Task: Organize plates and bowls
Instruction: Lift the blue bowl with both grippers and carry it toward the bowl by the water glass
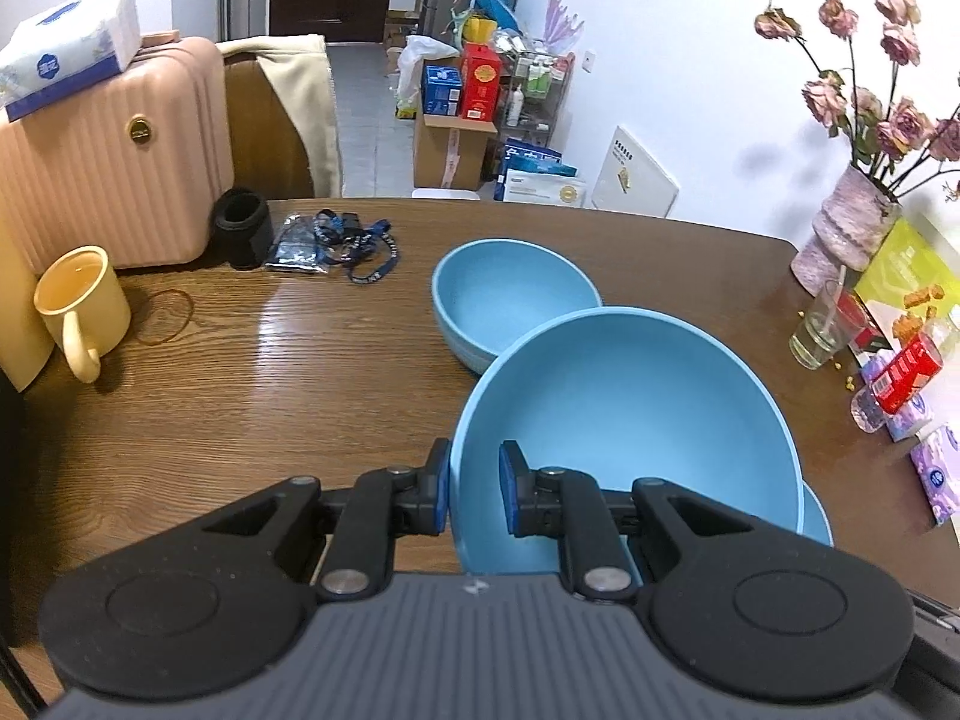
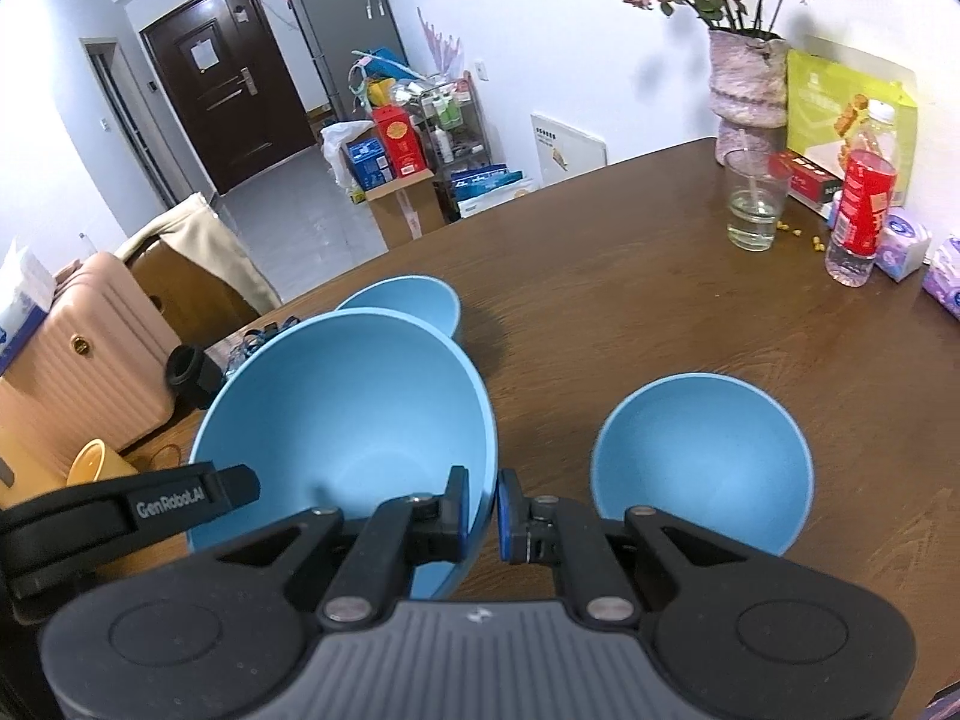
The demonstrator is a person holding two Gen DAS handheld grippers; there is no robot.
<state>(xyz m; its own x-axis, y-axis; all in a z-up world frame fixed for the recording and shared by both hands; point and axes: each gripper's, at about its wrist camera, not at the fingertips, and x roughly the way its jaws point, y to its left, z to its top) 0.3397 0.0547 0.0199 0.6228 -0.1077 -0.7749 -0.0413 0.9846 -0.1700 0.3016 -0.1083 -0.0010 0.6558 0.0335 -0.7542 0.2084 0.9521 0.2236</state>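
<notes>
Both grippers pinch big bowl (image 1: 630, 408); 3rd bowl (image 1: 819, 513) mostly hidden, prob. beneath.

The left tongs (image 1: 474, 495) clamp the big blue bowl's (image 1: 630, 408) rim above the table (image 1: 270, 390).

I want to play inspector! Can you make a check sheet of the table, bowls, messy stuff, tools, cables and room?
Surface: brown wooden table, glossy.
Job's things: three blue bowls; big bowl gripped at opposite rims by both tools, far bowl behind it, near bowl to its right.
Clutter: yellow mug, lanyard, rubber band, glass, bottle, vase of dried roses.
Grippers: left tool and right tool each shut on the big bowl's rim.
Cables: nothing seen.
Surroundings: pink suitcase, dark door, stacked boxes.
</notes>
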